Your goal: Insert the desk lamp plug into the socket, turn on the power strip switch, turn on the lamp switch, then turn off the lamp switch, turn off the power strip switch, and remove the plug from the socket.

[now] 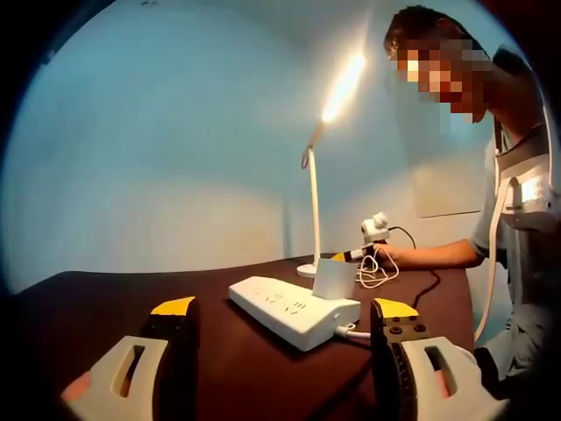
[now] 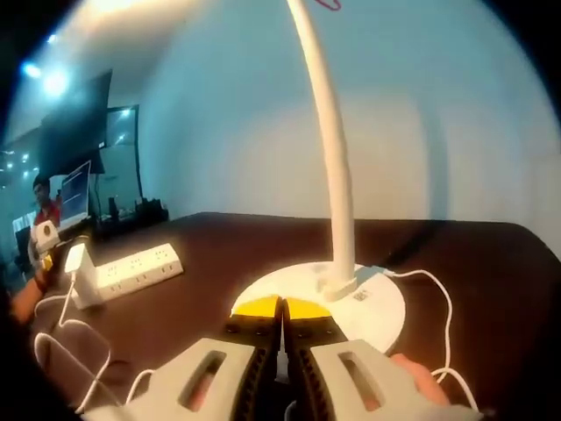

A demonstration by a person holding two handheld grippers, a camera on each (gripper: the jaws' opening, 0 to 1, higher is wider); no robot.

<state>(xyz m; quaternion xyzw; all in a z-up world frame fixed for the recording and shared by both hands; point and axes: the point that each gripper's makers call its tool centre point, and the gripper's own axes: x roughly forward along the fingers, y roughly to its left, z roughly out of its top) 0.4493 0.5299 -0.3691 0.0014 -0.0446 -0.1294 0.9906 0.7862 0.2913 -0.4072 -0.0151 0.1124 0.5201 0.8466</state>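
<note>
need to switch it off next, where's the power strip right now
In the left gripper view the power strip lies on the dark table, just ahead between the open jaws, with the lit lamp behind it.

i see the lit head of the slim white desk lamp (image 1: 344, 88) blown out to a warm glare in the left gripper view, spreading a pale glow over the blue wall (image 1: 175, 158). the dark brown bench (image 1: 237, 351) stays dim and swallows shadows. in the right gripper view, ceiling lights (image 2: 44, 79) flare at the upper left. both views bend strongly and soften toward their edges.
</note>
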